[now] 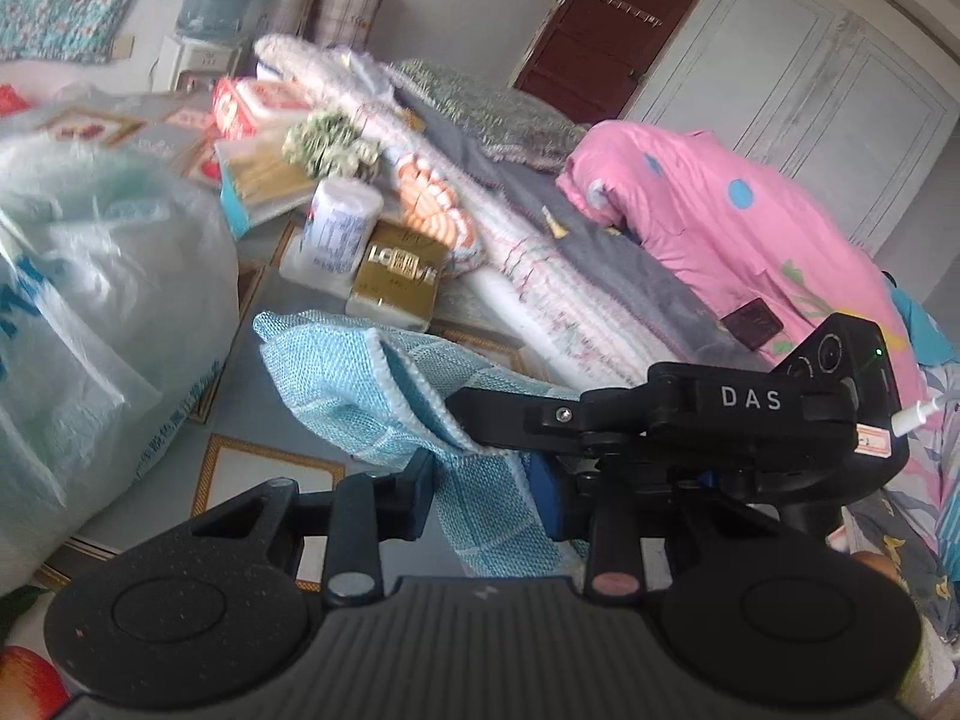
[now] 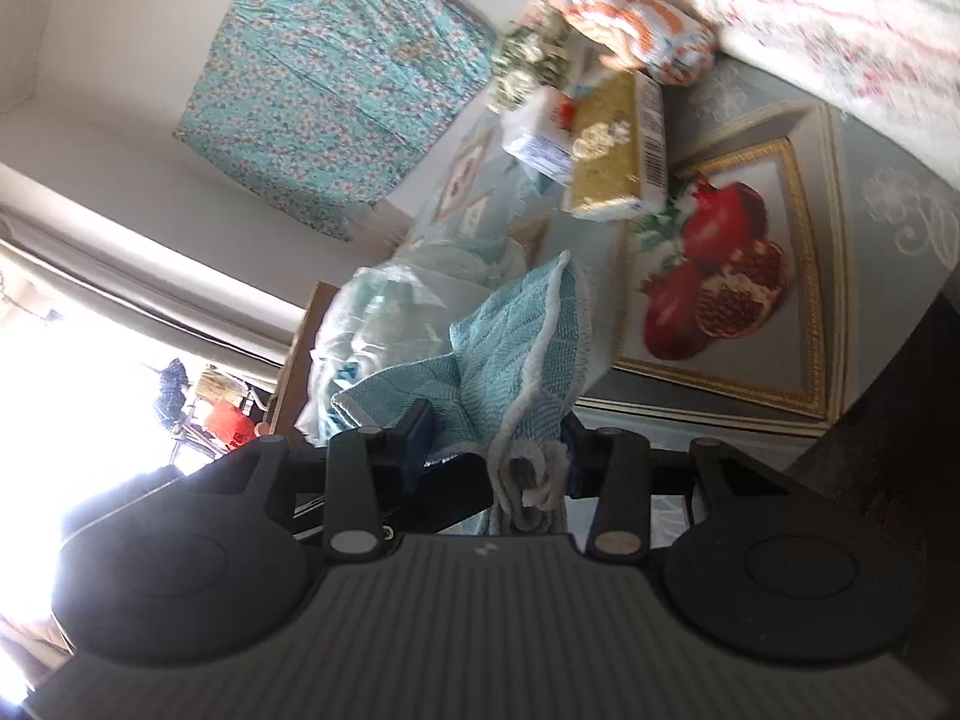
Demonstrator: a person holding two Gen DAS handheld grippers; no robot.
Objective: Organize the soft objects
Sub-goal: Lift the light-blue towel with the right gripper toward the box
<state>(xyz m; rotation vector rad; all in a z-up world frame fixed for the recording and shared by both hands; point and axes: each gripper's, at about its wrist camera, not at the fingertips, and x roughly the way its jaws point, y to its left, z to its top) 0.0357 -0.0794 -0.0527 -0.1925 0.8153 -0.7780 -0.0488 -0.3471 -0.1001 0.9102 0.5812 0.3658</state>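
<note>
A light blue woven cloth (image 1: 372,384) hangs above the table, held by both grippers. My left gripper (image 1: 486,498) is shut on its lower end. My right gripper (image 1: 480,420) reaches in from the right in the left wrist view and is shut on the cloth's middle. In the right wrist view, which is rolled sideways, the cloth (image 2: 516,336) bunches up between the right gripper's (image 2: 498,450) fingers. An orange and white knitted item (image 1: 432,192) and a stack of folded blankets (image 1: 528,276) lie behind on the table.
A large clear plastic bag (image 1: 90,312) fills the left. A gold box (image 1: 399,282), a white jar (image 1: 342,228), red and white boxes (image 1: 252,105) and a green bunch (image 1: 330,144) crowd the table (image 1: 270,468). A pink quilt (image 1: 720,210) lies at right.
</note>
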